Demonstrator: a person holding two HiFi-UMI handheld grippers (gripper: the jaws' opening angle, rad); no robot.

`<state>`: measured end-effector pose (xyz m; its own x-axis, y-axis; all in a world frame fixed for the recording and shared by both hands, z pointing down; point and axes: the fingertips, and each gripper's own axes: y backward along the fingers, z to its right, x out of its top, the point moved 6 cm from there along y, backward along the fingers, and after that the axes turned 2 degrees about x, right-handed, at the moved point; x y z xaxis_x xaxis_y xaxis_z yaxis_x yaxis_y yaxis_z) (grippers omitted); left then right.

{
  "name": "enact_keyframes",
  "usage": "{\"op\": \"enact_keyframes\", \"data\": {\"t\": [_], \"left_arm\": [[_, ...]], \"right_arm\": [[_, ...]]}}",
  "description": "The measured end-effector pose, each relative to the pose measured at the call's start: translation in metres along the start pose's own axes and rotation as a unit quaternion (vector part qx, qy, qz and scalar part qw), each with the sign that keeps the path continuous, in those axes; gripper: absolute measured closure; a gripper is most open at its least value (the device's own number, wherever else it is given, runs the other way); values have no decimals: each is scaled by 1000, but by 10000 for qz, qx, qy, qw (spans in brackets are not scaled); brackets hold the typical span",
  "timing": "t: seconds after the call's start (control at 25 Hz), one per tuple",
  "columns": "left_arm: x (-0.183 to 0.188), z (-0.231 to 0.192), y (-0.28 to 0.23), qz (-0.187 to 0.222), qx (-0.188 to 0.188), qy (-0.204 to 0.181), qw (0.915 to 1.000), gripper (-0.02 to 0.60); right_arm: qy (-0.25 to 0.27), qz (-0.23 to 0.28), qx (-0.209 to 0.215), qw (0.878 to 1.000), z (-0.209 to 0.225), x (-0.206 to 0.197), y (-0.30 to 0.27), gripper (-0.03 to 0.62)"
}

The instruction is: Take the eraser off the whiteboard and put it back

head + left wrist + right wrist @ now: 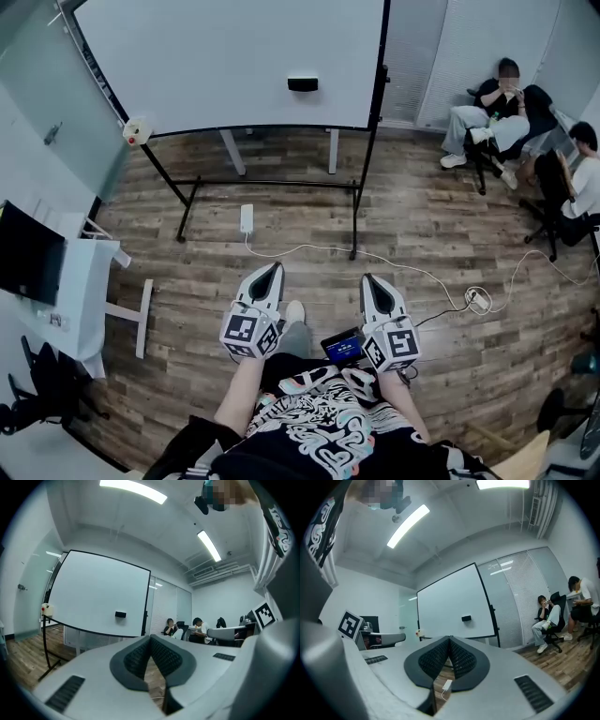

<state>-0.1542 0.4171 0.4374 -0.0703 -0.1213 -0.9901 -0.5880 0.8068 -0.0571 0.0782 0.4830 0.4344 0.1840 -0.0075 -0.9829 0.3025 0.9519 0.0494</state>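
Before the whiteboard [225,66], left gripper [276,267] and right gripper [367,278] point level.

**Floor Clutter, Furniture and Two Bystanders**

A white power strip [247,218] is lying on the wooden floor [441,225]. Its white cable [412,270] is trailing off to the right toward a small coiled plug block [478,300]. Two people are sitting on chairs in the far right corner, one [497,103] beside the blinds [487,37], the other [583,178] at the picture's edge. A white desk [80,281] is standing at the left, bearing a dark monitor [28,253], and a black office chair [37,389] is standing near it. Ceiling light strips [208,545] are glowing overhead.
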Motion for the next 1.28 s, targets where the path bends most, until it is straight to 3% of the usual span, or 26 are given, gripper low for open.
{"op": "enact_keyframes", "data": {"t": [0.48, 0.96, 1.28], "left_arm": [[2, -33, -83, 187, 42, 41, 9998, 557], [39, -128, -232, 284, -57, -105, 9995, 557], [46, -179, -303, 189, -66, -97, 9998, 557]], "right_arm": [[95, -125, -17, 9999, 48, -1, -71, 568], [113, -154, -231, 9995, 105, 12, -228, 568], [107, -289, -300, 9991, 129, 11, -307, 568]]}}
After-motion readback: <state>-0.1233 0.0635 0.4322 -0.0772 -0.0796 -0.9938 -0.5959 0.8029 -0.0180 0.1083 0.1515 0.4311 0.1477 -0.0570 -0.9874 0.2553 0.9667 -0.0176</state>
